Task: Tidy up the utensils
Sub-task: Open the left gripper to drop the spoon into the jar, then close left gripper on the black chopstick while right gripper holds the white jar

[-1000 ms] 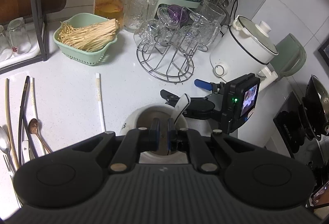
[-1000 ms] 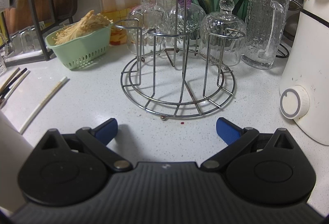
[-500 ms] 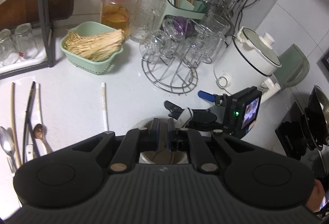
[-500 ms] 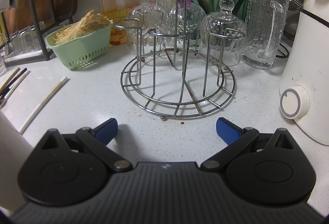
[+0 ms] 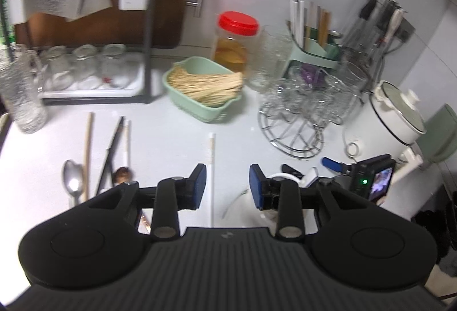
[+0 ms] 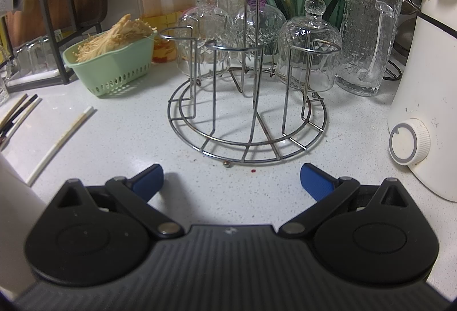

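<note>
My left gripper (image 5: 227, 187) is open and empty above the white counter. A white chopstick (image 5: 211, 168) lies between its fingers below, also seen in the right wrist view (image 6: 61, 139). To the left lie a metal spoon (image 5: 72, 179), a wooden chopstick (image 5: 88, 151), a black chopstick (image 5: 111, 154) and a small brown spoon (image 5: 122, 174). A white cup (image 5: 271, 182) with a white spoon (image 5: 311, 175) in it sits behind the right finger. My right gripper (image 6: 231, 177) is open and empty, resting low on the counter, and shows in the left wrist view (image 5: 337, 168).
A green basket (image 5: 200, 100) of noodles, a red-lidded jar (image 5: 235, 40), a wire glass rack (image 6: 245, 117) with upturned glasses, a glass mug (image 6: 368, 34), a green utensil holder (image 5: 314, 51) and a white cooker (image 6: 428, 82) stand at the back. A black shelf (image 5: 148, 25) holds jars at left.
My left gripper has opened, let go of the white spoon into the cup, and risen and swung left. The right gripper has not moved.
</note>
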### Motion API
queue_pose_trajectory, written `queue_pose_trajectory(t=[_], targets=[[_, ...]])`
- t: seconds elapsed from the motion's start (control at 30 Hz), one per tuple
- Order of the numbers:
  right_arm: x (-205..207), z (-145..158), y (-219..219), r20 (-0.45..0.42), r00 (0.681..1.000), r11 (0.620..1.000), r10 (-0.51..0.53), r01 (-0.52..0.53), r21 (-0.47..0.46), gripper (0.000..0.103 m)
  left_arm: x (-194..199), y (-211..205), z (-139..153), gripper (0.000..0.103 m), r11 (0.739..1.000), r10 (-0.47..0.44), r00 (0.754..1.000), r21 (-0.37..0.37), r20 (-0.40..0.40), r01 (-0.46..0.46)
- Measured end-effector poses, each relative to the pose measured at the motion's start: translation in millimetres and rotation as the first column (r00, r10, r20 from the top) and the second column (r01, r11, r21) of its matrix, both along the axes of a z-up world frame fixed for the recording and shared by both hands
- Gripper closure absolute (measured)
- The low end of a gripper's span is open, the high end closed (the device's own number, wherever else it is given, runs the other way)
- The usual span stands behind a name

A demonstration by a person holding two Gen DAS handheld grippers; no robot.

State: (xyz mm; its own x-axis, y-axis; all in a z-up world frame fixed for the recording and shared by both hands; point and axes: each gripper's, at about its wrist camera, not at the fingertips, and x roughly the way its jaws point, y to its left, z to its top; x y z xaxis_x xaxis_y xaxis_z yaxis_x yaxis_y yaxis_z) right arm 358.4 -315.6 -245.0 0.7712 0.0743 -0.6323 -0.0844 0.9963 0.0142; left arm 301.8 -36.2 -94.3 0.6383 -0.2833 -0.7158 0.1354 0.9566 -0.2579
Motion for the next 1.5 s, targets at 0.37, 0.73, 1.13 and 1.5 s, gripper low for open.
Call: queue_pose_trajectory(t=[0.37,0.73,1.13,1.5], targets=[[-1.4,-0.7,0.5,0.001,1.0,1.0,0.0,0.0,0.0,0.0,-17.9,25.3,-0.1,0.065,0.99,0.12,0.992,0.078,-0.044,-0.117],[-46.5,51.3,2.9,-0.013,0.999,0.999,-0.035,0.035,0.001,0.0,-6.0,81.3,-41.2,0.065,0.992,0.124,0.988,0.048,-0.092,-0.12],[-155.0,143.1,61.3,0.005,1.0,0.995,-0.017,0.016,0.096,0.022,60.1,109.7,-93.7,0.065,0.995,-0.004,0.997,0.098,-0.074,0.011],[-166.6,103.7,144.3,0.033,0.997,0.995,-0.063,0.06,0.085,0.023,109.4,123.5,-101.1,0.065,0.99,-0.031,0.997,0.138,-0.064,0.04]])
